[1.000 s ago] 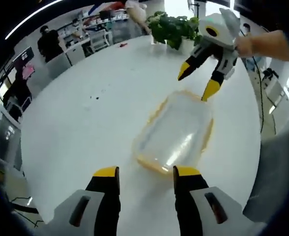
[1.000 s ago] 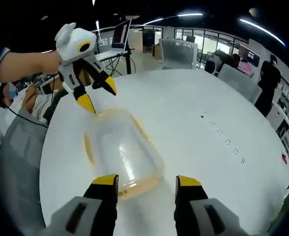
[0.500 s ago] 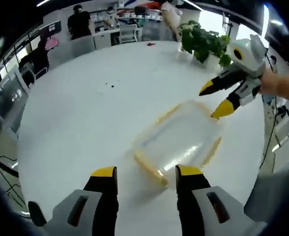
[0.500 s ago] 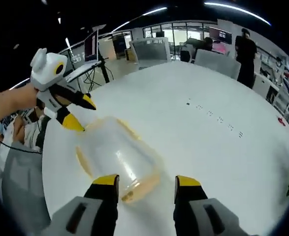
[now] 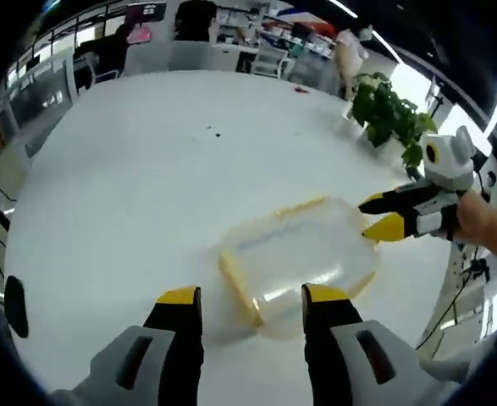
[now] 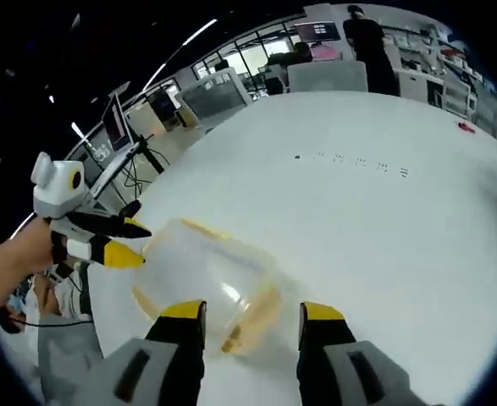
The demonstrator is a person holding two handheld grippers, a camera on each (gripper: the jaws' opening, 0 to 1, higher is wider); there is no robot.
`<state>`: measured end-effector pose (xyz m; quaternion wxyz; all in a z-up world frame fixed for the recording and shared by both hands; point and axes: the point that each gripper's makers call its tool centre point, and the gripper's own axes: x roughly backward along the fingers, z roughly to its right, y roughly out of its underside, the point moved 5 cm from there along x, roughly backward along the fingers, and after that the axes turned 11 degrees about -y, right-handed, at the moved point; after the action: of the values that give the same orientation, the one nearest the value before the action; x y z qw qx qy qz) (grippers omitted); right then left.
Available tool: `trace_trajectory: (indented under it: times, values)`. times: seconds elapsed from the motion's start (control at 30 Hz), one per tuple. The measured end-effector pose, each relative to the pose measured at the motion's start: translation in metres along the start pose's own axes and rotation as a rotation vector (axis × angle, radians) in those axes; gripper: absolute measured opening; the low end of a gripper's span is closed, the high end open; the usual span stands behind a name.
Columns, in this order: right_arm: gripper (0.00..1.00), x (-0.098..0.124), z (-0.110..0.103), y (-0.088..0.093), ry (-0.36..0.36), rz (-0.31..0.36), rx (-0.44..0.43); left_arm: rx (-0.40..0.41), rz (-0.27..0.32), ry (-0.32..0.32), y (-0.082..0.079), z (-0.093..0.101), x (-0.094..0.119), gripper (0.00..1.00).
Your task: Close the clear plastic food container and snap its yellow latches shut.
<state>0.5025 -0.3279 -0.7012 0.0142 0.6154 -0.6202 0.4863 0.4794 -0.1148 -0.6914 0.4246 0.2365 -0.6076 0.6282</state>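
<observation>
The container (image 5: 297, 264) sits on the white table (image 5: 121, 186), just ahead of the left gripper (image 5: 252, 298), whose jaws gape, holding nothing. The right gripper (image 6: 241, 310) is likewise open and empty, tips at the container's far end.

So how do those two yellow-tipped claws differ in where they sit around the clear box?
The left claw sits at one short end of the clear box, where a yellow latch runs; the right claw comes at the opposite end. The left claw's tips straddle the box's corner; the right claw's tips sit at its far edge. Both are open with black-and-yellow tips, over the white table.
</observation>
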Motion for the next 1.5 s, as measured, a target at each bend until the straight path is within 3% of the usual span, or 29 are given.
trace_trajectory:
  times: [0.37,0.73,0.97,1.5]
  values:
    - [0.42,-0.008,-0.003,0.002,-0.016,0.012,-0.125,0.059,-0.02,0.008,0.003,0.003,-0.004,0.43]
    - [0.41,-0.012,-0.008,0.005,-0.041,0.004,-0.183,0.086,-0.041,0.028,0.004,0.006,-0.002,0.39]
    - [0.39,-0.015,-0.011,0.004,-0.051,0.002,-0.169,0.07,-0.044,0.047,0.003,0.009,-0.004,0.33]
    - [0.35,-0.016,-0.014,0.007,-0.075,-0.002,-0.189,0.037,-0.038,0.053,0.002,0.009,-0.004,0.31]
